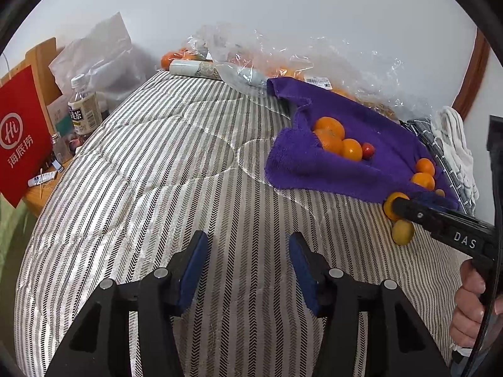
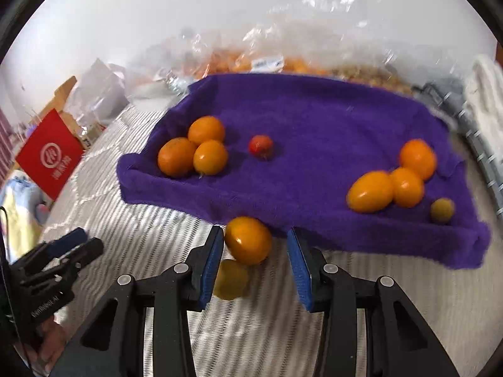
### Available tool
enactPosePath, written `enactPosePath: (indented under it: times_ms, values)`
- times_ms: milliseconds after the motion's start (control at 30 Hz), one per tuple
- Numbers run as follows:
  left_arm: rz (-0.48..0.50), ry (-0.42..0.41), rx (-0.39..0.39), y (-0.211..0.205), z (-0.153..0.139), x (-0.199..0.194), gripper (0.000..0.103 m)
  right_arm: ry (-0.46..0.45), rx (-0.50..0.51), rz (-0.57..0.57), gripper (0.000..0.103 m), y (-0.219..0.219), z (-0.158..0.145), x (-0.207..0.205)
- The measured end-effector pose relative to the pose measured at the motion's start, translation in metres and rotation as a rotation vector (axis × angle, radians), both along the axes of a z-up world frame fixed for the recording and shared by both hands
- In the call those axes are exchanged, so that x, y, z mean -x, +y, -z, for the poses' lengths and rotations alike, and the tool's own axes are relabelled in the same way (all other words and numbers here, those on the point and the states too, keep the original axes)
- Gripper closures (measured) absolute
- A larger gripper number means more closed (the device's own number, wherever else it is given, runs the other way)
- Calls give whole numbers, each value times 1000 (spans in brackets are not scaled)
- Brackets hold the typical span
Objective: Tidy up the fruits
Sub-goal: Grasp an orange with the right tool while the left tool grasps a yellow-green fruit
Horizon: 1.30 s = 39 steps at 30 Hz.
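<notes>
A purple towel (image 2: 314, 132) lies on the striped bedcover (image 2: 141, 235). On it sit three orange fruits (image 2: 195, 150) at the left, a small red fruit (image 2: 260, 145), three more orange fruits (image 2: 396, 182) at the right and a small yellow-green one (image 2: 442, 210). My right gripper (image 2: 255, 264) is open around an orange fruit (image 2: 248, 240) at the towel's near edge; a yellow fruit (image 2: 231, 279) lies just below it. The fruit touches the left pad; the right pad stands apart. My left gripper (image 1: 248, 270) is open and empty over the bedcover (image 1: 157, 172), left of the towel (image 1: 361, 144).
Clear plastic bags (image 1: 283, 53) with more orange fruit lie behind the towel. A red carton (image 1: 19, 138), a bottle (image 1: 83, 106) and small items stand on a side table at the left. A white cloth (image 1: 456, 144) and a grey striped cloth lie at the right.
</notes>
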<state>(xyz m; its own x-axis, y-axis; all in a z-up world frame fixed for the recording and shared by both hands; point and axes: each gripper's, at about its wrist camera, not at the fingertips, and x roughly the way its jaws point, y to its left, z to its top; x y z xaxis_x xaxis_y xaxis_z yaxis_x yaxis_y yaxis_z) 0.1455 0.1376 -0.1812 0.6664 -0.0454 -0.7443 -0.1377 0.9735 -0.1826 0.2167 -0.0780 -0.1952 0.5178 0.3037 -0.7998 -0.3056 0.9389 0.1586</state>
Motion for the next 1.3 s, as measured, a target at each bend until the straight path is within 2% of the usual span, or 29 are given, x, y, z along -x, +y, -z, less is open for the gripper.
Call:
enactPosePath:
  times_ms: [167,333,533,700,867,1100,1300]
  values:
    - [9,2,-8,-2,1,-1,48,33,-34,2,68,6,3,-9]
    - [11,-1,4,-1,1,-1,47,42,-87,1,69,4,2,-11]
    - [10,3,-9,-2,2,0,47,-63,-104,19,69,-20,-25,14]
    - [13,6,-18,-3,2,-1,46,-145,-54,46,69,-55,-42,35]
    - [17,8,-29,-5,4,-1,45,-192,53,104,69,-93,-25,51]
    - [3,-4,13,-1,3,2,45,-157,32,136,69,-129,-2,61]
    - [32,35,-66,-15,2,14,46,-170,16,149,69,-142,4,67]
